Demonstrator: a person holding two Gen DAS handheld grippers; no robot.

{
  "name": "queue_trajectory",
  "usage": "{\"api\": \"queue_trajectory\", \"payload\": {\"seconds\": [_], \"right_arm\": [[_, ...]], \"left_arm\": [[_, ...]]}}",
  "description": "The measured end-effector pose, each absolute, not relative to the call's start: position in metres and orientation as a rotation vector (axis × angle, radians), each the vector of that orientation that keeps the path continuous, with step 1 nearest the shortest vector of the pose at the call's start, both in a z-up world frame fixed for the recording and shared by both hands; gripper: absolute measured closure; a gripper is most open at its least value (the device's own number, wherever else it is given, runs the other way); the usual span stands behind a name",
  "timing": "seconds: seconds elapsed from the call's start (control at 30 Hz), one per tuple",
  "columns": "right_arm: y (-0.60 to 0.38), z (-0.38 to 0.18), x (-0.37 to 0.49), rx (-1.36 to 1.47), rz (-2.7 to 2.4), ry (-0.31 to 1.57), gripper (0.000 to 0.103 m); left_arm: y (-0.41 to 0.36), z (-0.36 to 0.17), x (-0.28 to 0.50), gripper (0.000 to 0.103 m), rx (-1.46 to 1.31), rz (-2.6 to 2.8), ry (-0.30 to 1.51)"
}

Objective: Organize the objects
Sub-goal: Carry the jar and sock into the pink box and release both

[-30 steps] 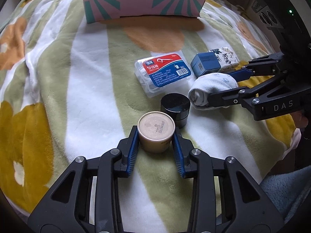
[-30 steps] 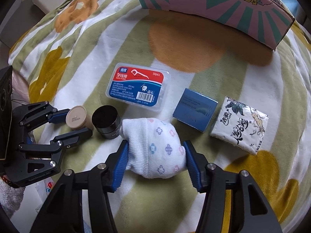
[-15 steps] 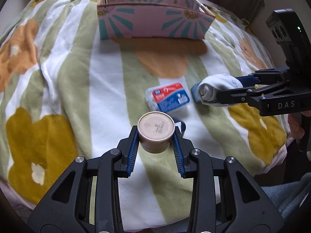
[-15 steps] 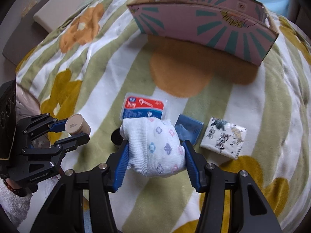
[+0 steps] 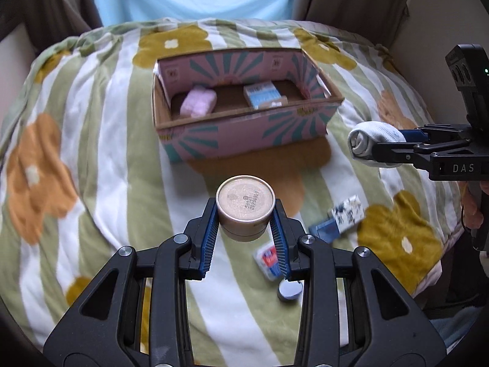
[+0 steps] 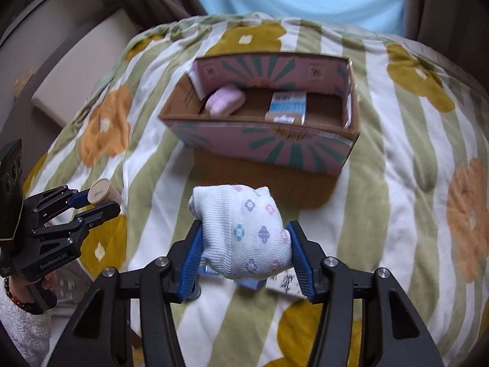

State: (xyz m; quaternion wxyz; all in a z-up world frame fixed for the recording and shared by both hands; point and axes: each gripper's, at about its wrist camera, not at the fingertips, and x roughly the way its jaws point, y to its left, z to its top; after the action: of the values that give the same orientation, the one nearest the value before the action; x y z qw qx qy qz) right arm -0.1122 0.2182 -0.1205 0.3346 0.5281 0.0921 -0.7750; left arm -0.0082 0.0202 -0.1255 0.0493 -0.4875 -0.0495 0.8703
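Carry step, judged. Left tongs [image 5: 245,227] clamped on small round tan jar [image 5: 245,206]; right tongs [image 6: 247,250] clamped on rolled white flower-print sock [image 6: 244,232]. Both aloft. Pink sunburst cardboard box [image 5: 244,134] ahead, open. Next: advance over rim, release inside.

Box [image 5: 244,134] sits on blanket [image 5: 91,153], far side. Inside: soft pack [image 5: 198,102] left, carton [image 5: 264,93] right. Near side of blanket: tissue pack [image 5: 348,212], small box [image 5: 325,229], floss case [image 5: 267,260], jar [image 5: 289,290], clustered right of centre.
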Motion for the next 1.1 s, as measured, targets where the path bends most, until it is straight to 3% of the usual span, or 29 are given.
{"api": "queue_trajectory", "payload": {"seconds": [0.27,0.6,1.1], "right_arm": [[0.196,-0.087,-0.178,1.32,-2.142,0.191,0.053],[0.161,-0.1,-0.258,1.362,-2.2,0.131,0.053],[0.146,-0.144,-0.296,1.456,-2.26,0.137,0.053]], "left_arm": [[0.003,-0.105,-0.105,0.073,-1.478,2.619,-0.083],[-0.015,-0.139,-0.211,0.073,-1.53,2.537,-0.125],[-0.005,-0.196,-0.266,0.073,-1.606,2.449,-0.089]]}}
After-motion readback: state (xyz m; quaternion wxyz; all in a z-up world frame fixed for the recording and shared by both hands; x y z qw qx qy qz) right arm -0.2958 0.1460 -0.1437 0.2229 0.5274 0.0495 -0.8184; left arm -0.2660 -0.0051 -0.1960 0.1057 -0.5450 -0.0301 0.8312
